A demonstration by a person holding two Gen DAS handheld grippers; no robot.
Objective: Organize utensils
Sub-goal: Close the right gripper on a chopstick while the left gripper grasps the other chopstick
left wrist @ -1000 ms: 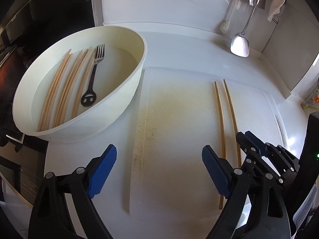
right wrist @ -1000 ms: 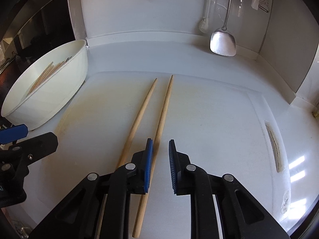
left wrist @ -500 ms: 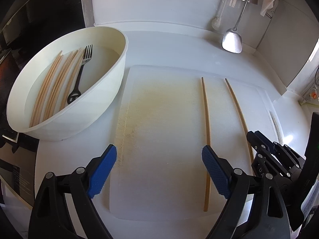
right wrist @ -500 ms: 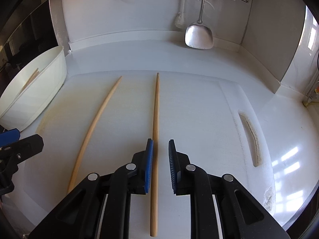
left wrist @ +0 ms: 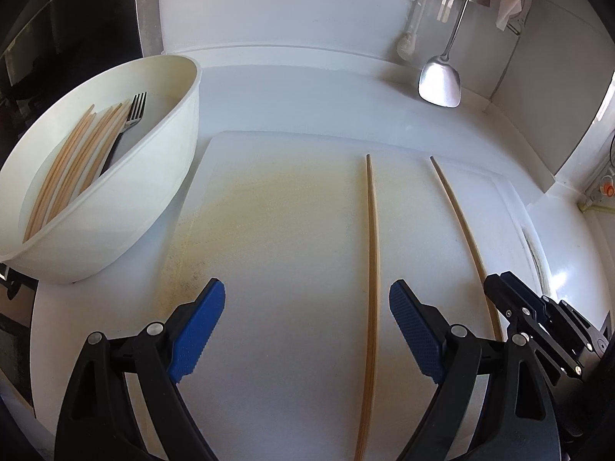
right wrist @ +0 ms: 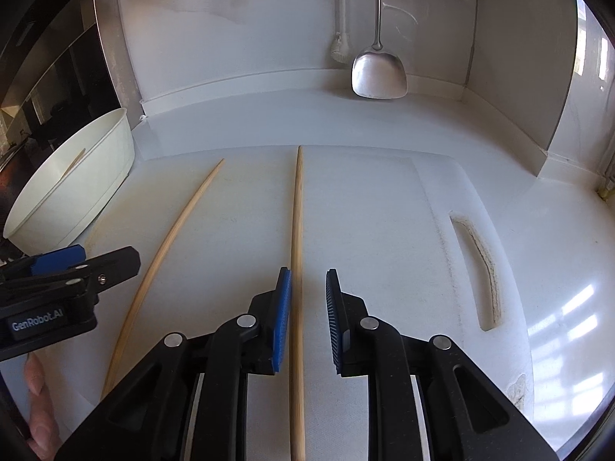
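Two long wooden chopsticks lie apart on the white cutting board. The left chopstick sits between the wide-open fingers of my left gripper, close to the right pad and untouched. The right chopstick runs between the narrowly parted pads of my right gripper, near the left pad, with a gap on its other side. In the right wrist view the left chopstick lies beside my left gripper. A cream bowl at the left holds several chopsticks and a black-handled fork.
A steel spatula and a white brush hang at the back wall. The board's handle slot is at the right. A dark appliance front stands behind the bowl. A person's fingers show at the lower left.
The two chopsticks, close together before, now lie well apart; the right one shifted rightward with my right gripper around it. My left gripper moved right and now straddles the left chopstick.
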